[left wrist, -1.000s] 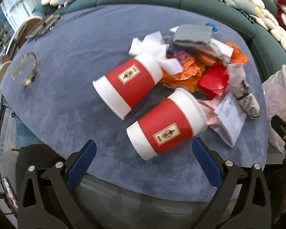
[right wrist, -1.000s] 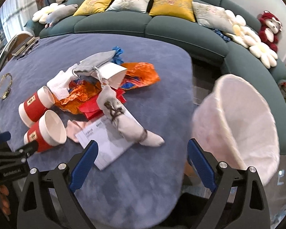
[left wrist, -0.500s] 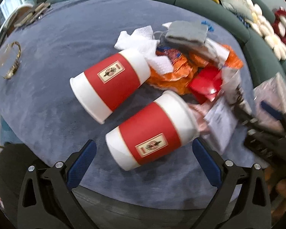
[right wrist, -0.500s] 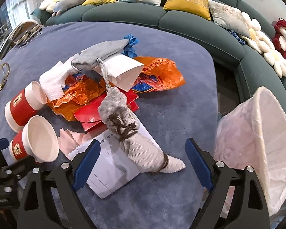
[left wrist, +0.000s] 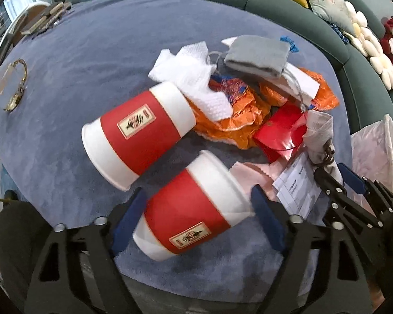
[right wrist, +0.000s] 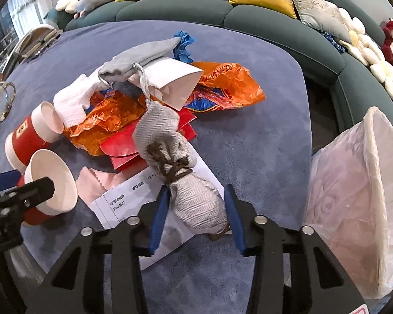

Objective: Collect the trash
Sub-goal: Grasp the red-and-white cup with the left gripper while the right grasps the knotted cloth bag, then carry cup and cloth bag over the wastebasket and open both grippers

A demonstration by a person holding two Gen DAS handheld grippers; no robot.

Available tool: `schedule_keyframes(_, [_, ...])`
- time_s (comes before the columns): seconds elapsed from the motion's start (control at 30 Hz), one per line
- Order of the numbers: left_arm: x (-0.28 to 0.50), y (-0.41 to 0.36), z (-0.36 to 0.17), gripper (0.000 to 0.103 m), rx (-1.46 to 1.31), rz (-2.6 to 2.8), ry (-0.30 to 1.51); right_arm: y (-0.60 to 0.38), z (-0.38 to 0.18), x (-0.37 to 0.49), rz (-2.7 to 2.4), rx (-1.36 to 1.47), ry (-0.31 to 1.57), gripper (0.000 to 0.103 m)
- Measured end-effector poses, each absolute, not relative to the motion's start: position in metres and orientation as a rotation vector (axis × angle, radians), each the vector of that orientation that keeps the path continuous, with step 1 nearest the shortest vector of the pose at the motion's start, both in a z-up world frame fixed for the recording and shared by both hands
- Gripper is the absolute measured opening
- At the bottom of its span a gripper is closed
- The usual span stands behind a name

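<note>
**pilecheck:** Left wrist view has the left claw (left wrist: 196, 214) straddling the near red-and-white paper cup (left wrist: 194, 209), which lies on its side on the blue desk (left wrist: 104, 52). Blue pads sit either side of it, narrowed in, but I can't tell if they actually touch yet. Second cup (left wrist: 138, 133) lies just beyond, to the left.

**mopbot22:** And the right one?

**pilecheck:** Right claw (right wrist: 196, 214) is around the grey woven pouch (right wrist: 196, 198) tied with brown cord, pads close beside both flanks. It looks nearly gripped, still resting on the white receipt (right wrist: 133, 201).

**mopbot22:** So progress-wise?

**pilecheck:** Barely started, I'd say. The bin with its pale liner (right wrist: 366, 196) sits at the right edge off the desk, and I see nothing from the pile in it. Orange wrapper (right wrist: 222, 86), red envelope (right wrist: 123, 146), white tissue (right wrist: 73, 99), grey bag (right wrist: 141, 55) are all still heaped mid-desk.

**mopbot22:** Changed from a second ago?

**pilecheck:** Yep. Both claws were wide and hanging back from the pile. Now each has pushed in and closed down around its item.
</note>
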State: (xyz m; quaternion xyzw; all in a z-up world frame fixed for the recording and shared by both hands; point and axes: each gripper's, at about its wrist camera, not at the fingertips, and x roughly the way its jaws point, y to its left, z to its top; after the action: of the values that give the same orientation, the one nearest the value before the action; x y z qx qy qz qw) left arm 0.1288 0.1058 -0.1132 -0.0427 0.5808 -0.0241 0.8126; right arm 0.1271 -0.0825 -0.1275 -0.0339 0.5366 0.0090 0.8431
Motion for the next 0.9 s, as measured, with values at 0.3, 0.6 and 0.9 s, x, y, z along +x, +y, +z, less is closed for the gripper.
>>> schedule_keyframes(0.3, [0.119, 0.102, -0.099, 0.058, -0.052, -0.074, 1.198, -0.091, -0.106, 0.117, 0.003, -0.049, 1.085, 0.030])
schedule_keyframes(0.6, [0.108, 0.126, -0.100, 0.088, -0.132, 0.019, 1.221, -0.098, -0.089, 0.107, -0.007, 0.013, 1.061, 0.028])
schedule_keyframes(0.9, [0.108, 0.121, -0.124, 0.089, -0.138, 0.018, 1.299, -0.099, -0.080, 0.106, -0.005, 0.018, 1.048, 0.028])
